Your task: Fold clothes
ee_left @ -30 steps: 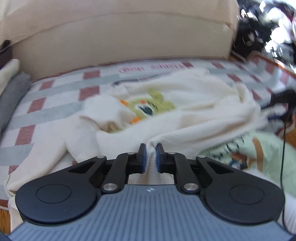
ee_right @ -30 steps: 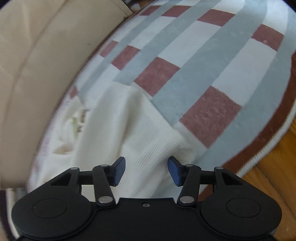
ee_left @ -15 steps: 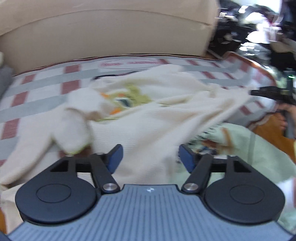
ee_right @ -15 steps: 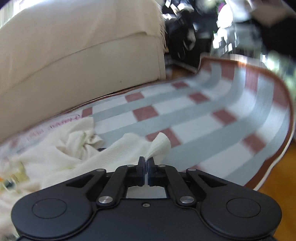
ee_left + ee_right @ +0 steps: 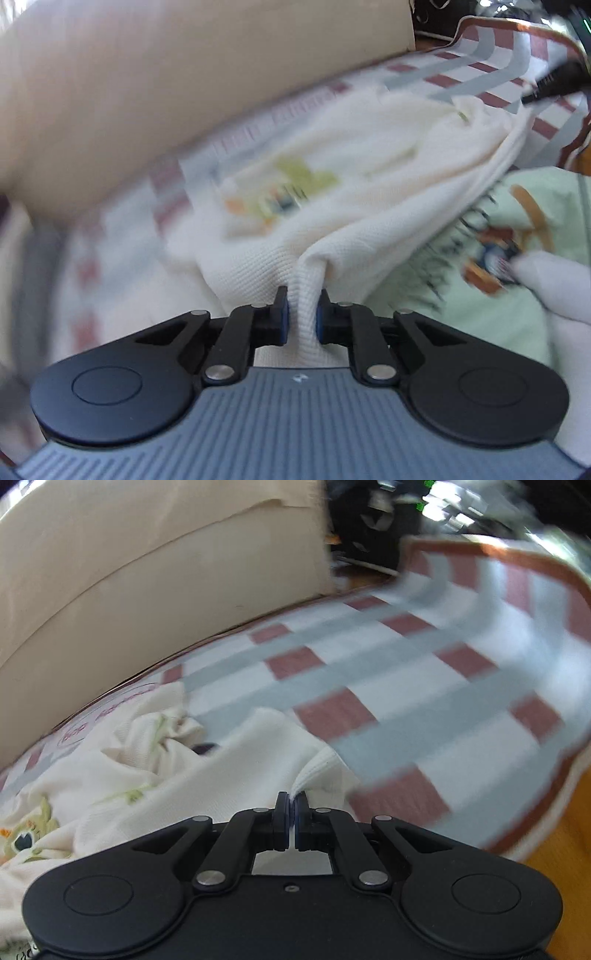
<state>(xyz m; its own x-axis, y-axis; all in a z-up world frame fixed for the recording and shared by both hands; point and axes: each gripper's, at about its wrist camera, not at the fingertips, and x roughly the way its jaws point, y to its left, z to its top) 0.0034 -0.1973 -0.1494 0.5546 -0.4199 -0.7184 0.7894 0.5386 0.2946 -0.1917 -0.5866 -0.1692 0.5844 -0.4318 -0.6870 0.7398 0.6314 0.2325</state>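
My left gripper (image 5: 299,312) is closing, a fold of the cream garment (image 5: 369,206) bunched between its pads; my right gripper (image 5: 291,812) is pinched tight on the garment's edge. It trails across the checked mat (image 5: 406,686).

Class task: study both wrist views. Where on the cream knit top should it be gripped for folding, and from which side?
Grip the cream knit top at its ribbed hem edge, coming in low from the near side. The edge bunches into a thin ridge; the left tongs and right tongs each pinch such an edge.
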